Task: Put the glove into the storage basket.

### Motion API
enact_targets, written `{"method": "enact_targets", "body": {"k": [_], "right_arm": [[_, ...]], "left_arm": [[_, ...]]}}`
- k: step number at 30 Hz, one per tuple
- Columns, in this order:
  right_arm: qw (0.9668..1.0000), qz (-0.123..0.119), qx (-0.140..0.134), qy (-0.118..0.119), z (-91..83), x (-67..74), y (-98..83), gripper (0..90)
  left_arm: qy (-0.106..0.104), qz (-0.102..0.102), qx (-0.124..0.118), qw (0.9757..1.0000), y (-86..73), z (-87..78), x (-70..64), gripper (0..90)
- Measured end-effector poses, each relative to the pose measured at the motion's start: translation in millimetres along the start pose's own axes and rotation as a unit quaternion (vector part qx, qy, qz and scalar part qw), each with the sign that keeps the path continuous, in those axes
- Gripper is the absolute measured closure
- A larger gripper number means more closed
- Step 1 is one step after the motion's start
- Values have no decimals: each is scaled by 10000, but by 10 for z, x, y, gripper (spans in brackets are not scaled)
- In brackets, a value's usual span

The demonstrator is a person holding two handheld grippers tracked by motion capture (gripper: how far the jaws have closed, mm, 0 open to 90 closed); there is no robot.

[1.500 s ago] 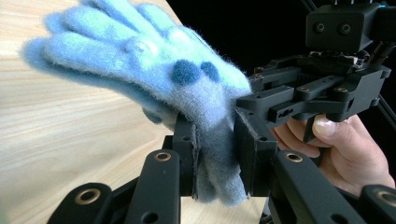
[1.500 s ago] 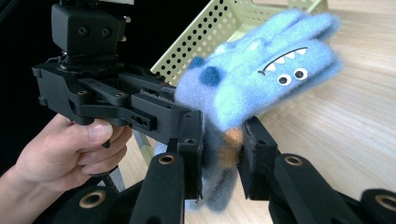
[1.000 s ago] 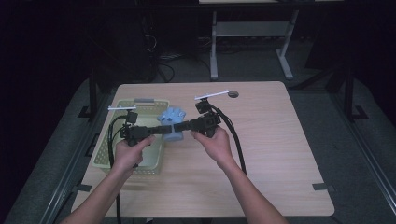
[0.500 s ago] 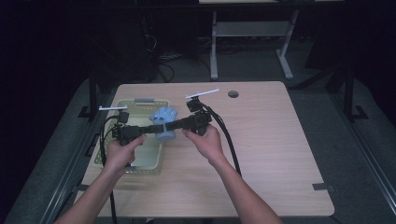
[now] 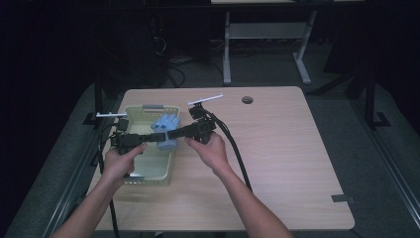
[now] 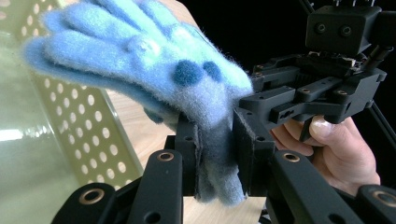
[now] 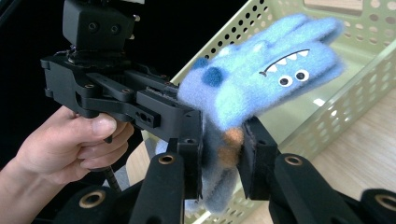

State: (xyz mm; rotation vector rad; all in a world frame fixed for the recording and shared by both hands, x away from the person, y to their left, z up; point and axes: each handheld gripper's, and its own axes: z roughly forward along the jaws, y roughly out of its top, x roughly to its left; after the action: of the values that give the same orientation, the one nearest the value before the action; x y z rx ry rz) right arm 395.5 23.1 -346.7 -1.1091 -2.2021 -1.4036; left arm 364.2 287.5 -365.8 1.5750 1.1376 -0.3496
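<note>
Both grippers have the same fuzzy blue monster glove (image 5: 165,130) pinched at its cuff. The left gripper (image 6: 217,154) and right gripper (image 7: 223,154) each have their jaws clamped snug on the fabric from opposite sides. The glove hangs between them over the right rim of the pale green basket (image 5: 130,113), near the table's (image 5: 297,163) left edge.

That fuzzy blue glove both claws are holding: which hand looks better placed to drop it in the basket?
Probably the left. The left gripper already hangs over the green basket, while the right gripper reaches in from the bare table. Both clamp the glove.
</note>
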Motion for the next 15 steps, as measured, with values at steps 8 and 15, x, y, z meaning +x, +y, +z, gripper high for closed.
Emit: {"method": "enact_targets", "body": {"k": [8,15], "right_arm": [[10000,-6,-20,18,99,15,25,728],[10000,40,-9,53,197,30,40,728]], "left_arm": [[37,-57,9,10000,15,-83,60,731],[50,-127,50,9999,32,-153,125,731]]}}
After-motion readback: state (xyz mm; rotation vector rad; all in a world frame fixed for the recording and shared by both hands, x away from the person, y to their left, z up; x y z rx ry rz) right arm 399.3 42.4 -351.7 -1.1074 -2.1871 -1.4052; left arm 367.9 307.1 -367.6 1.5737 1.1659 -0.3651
